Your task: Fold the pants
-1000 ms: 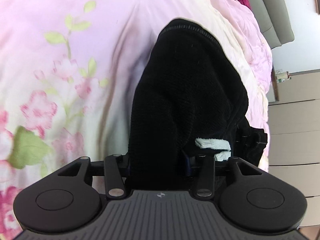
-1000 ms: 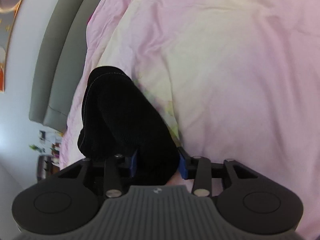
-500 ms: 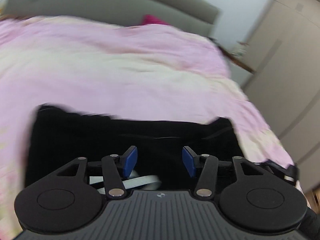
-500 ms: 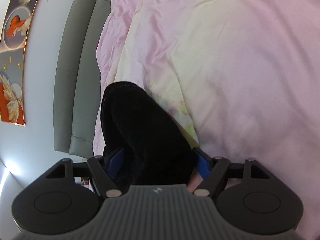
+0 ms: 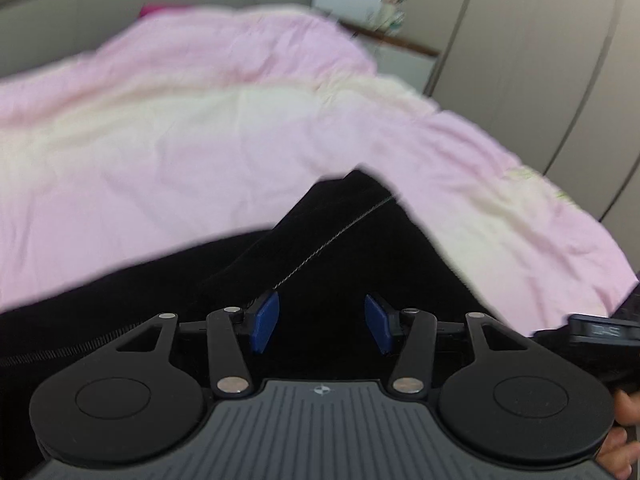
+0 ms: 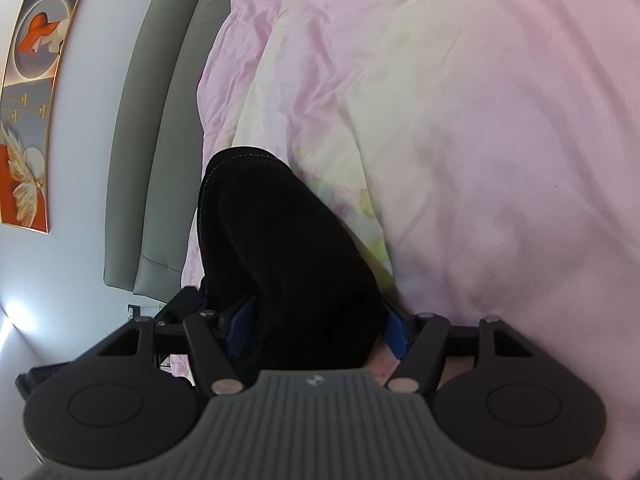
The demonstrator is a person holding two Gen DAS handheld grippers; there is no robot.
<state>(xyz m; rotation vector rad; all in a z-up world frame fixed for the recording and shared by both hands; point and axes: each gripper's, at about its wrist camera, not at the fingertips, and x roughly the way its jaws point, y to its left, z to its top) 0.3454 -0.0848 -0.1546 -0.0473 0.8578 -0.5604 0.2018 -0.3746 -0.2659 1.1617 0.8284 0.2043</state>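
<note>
The black pants (image 5: pixel 328 248) lie on a pink and cream quilt (image 5: pixel 168 136). In the left wrist view my left gripper (image 5: pixel 322 326) is open, its blue pads apart just above the dark cloth, holding nothing. In the right wrist view my right gripper (image 6: pixel 316 328) has its jaws spread wide with a thick bundle of the pants (image 6: pixel 280 248) lying between the blue pads. The bundle runs away from the gripper toward the headboard. Whether the pads press on it is unclear.
A grey padded headboard (image 6: pixel 160 128) and a framed picture (image 6: pixel 36 92) stand on the wall at the left of the right wrist view. Beige wardrobe doors (image 5: pixel 552 56) rise beyond the bed's right edge. A hand (image 5: pixel 620 432) shows at the lower right.
My left gripper let go of the pants, opened and swung to face along the bed. My right gripper's jaws widened around the bundle of pants.
</note>
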